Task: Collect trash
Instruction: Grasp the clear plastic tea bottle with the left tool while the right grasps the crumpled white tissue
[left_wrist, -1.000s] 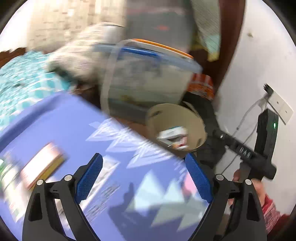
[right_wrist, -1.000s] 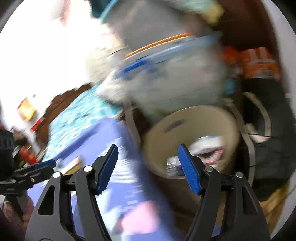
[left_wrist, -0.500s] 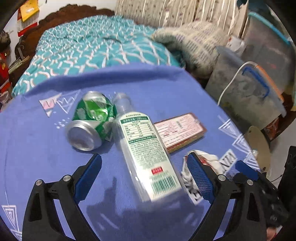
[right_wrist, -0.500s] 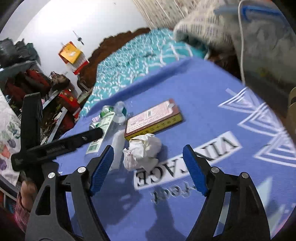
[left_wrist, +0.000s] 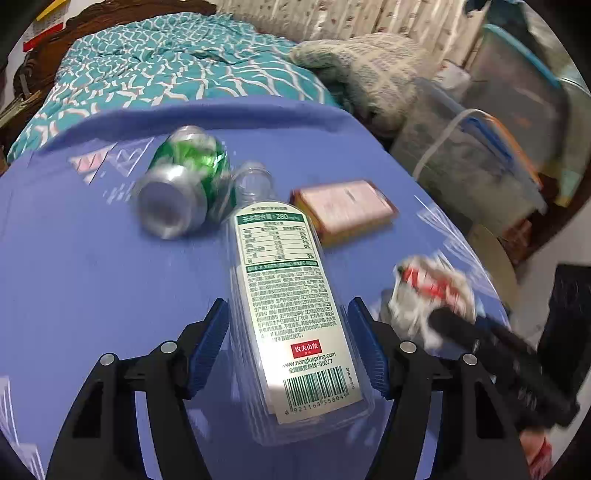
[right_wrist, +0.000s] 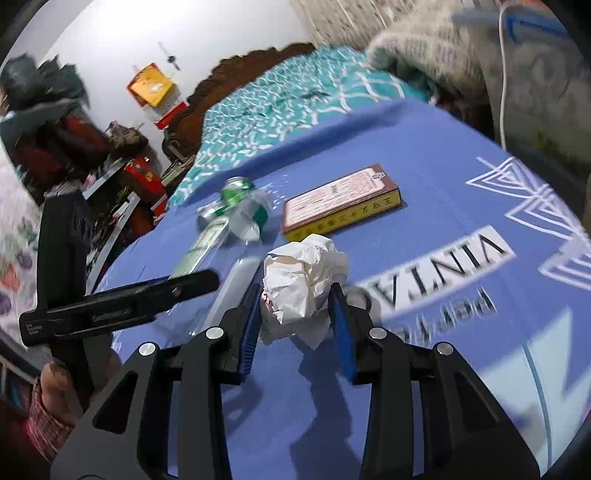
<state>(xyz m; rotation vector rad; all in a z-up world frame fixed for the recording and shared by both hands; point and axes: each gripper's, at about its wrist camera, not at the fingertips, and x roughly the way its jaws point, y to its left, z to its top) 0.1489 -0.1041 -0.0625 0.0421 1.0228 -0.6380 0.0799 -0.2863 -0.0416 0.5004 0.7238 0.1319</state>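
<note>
A clear plastic bottle (left_wrist: 291, 295) with a white and green label lies on the blue cloth (left_wrist: 92, 277). My left gripper (left_wrist: 290, 350) has its blue pads on both sides of the bottle's lower half, touching or nearly so. A crushed green can (left_wrist: 181, 192) lies beyond it. My right gripper (right_wrist: 297, 314) has closed around a crumpled white paper ball (right_wrist: 303, 280). The paper ball also shows in the left wrist view (left_wrist: 432, 291). The bottle (right_wrist: 221, 236) and can (right_wrist: 232, 192) show in the right wrist view.
A flat red and yellow box (right_wrist: 340, 199) lies on the cloth past the paper; it also shows in the left wrist view (left_wrist: 343, 206). A bed with a teal cover (left_wrist: 166, 70) is behind the table. Plastic storage bins (left_wrist: 480, 155) stand at the right.
Both grippers have moved down and forward onto the table. The left jaws have narrowed around the bottle. The right jaws have narrowed around the paper ball.
</note>
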